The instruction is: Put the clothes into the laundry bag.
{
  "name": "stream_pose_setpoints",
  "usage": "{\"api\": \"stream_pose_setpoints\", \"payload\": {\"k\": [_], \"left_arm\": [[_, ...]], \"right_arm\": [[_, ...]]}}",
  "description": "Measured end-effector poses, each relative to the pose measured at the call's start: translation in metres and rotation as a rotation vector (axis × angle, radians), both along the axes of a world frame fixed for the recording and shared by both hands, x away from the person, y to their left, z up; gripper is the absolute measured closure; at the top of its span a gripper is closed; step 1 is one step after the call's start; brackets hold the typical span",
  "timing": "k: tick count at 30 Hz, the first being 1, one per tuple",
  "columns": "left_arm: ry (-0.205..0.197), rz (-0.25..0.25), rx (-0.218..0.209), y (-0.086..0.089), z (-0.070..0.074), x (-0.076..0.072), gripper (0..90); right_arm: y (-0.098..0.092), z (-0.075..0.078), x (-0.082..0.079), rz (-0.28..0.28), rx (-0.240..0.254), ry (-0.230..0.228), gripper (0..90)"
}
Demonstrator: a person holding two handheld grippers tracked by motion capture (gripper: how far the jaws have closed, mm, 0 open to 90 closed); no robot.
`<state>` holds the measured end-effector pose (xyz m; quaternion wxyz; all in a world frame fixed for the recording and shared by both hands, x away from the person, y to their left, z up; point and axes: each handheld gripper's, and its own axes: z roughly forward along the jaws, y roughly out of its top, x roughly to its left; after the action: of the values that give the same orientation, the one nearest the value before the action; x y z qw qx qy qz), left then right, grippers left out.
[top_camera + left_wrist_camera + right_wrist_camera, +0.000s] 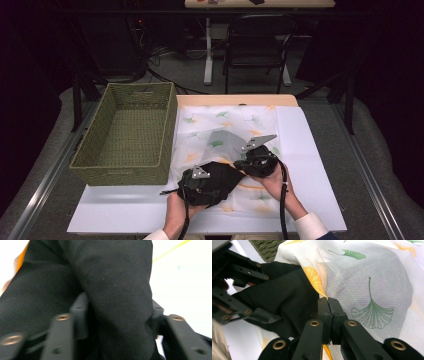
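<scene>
Nearby, the woven basket (pixel 125 135) sits empty.

We see the woven basket (pixel 125 135) walling the left side of the surface (pixel 310 165); the right strip beside the leaf-print cloth (pixel 225 125) lies bare.

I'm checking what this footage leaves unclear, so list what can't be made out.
- Black cloth, left gripper view: its full outline, cut by the frame edges.
- Right tool, right gripper view: what its closed tips pinch; the leaf-print cloth meets them.
- Basket, high view: inner floor beside the near wall.
</scene>
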<state>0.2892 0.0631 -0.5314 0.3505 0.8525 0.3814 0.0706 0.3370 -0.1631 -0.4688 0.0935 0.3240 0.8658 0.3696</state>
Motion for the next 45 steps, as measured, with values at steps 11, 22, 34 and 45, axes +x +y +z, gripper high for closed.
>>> {"api": "stream_pose_setpoints", "payload": {"k": [11,22,34,45], "left_arm": [[-0.019,-0.002,0.063,0.009,-0.007,-0.018,21.4],[-0.069,0.01,-0.031,0.004,-0.004,-0.011,78.7],[-0.1,0.023,-0.056,-0.016,0.008,0.009,79.1],[-0.114,0.094,-0.061,-0.028,-0.003,0.03,77.6]], "right_arm": [[0.0,-0.001,0.001,-0.001,-0.004,0.001,89.4],[0.0,0.001,0.0,-0.005,0.0,0.002,89.4],[-0.005,0.007,0.0,-0.012,0.035,-0.006,89.4],[-0.001,0.006,-0.003,0.003,0.034,0.005,89.5]]}}
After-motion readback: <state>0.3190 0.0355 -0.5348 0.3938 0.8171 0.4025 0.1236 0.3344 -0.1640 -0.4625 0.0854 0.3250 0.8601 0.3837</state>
